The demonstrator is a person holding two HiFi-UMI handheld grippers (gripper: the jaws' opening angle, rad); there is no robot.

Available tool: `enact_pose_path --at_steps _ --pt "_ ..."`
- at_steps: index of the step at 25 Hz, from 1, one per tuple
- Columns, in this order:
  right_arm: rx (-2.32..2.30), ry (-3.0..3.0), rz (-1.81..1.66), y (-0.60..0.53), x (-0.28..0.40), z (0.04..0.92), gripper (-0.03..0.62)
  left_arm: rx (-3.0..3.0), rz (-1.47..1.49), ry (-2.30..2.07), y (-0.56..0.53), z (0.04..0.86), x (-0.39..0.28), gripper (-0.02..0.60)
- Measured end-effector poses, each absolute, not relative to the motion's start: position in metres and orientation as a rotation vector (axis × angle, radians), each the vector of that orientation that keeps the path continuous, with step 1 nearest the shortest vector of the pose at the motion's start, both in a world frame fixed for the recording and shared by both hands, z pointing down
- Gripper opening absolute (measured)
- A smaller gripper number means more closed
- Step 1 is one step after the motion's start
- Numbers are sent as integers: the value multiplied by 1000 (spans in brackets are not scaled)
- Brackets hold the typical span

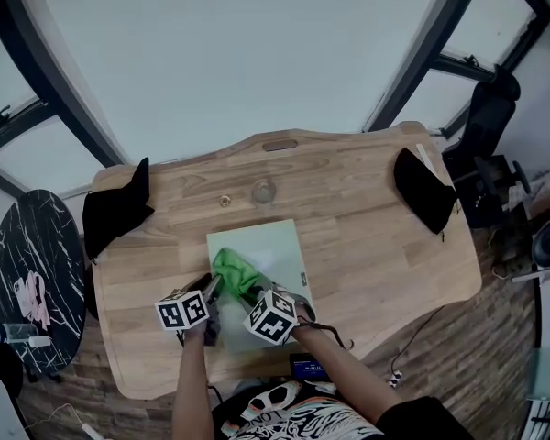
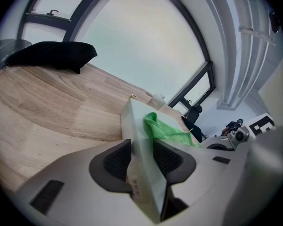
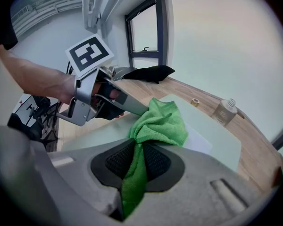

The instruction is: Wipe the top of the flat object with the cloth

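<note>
Left gripper view: the left gripper [image 2: 141,160] is clenched on the near edge of the flat object [image 2: 137,126], with one dark pad on each face. The pale board runs away toward the upper middle of the frame. I read this as a steadying grip: it pins the board so that it does not skate on the table [image 2: 47,107] under the rubbing.

Right gripper view: the right gripper [image 3: 137,161] is clamped on a tail of the green cloth [image 3: 160,124]. The tail passes between the pads at bottom centre, and the rest bunches just ahead of them, resting on the board's top. Pinching the tail leaves a loose wad to drag, which suits wiping (a flat fold would cover more). The left tool enters from the upper left, and its tip meets the cloth's edge.

Head view: the board lies flat at centre frame, and the cloth sits on its lower left part, between the two marker cubes. The upper and right parts are bare, so by my judgement the wipe is under way with those parts left to do.

Further out, a small bottle [image 3: 225,111] and a ring-shaped cap [image 3: 195,101] stand just beyond the board's far edge, close enough to be knocked by a long stroke. A black pad [image 1: 117,207] lies at the table's left corner, well apart.
</note>
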State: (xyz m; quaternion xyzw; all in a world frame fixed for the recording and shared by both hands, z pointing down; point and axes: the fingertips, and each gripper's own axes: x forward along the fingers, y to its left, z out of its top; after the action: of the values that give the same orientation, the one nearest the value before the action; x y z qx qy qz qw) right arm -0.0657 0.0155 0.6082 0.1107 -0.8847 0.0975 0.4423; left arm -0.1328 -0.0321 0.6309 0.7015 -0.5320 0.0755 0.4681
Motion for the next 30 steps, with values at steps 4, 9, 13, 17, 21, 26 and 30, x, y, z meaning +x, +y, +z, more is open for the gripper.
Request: enact_pose_path --at_steps 4,9,13,17,21,26,30 --pt "247 -2189 227 25 -65 609 57 1723 167 -1310 -33 631 -134 144" --pt "219 -2186 229 41 -64 610 57 1721 170 -1308 -32 632 -133 144" --pt "187 -2186 226 52 -66 609 57 1726 163 -1307 -34 632 -134 146" --pt "169 -2185 235 62 -68 609 57 1737 176 -1288 -35 633 -133 147" --pt "151 -2183 240 72 -71 610 57 1737 168 -1291 -33 632 -134 149" --pt "118 -2184 228 80 -74 608 57 1743 175 -1306 -38 629 -135 149" --pt "72 -2171 237 94 -76 610 57 1732 166 -1320 -34 632 -135 149"
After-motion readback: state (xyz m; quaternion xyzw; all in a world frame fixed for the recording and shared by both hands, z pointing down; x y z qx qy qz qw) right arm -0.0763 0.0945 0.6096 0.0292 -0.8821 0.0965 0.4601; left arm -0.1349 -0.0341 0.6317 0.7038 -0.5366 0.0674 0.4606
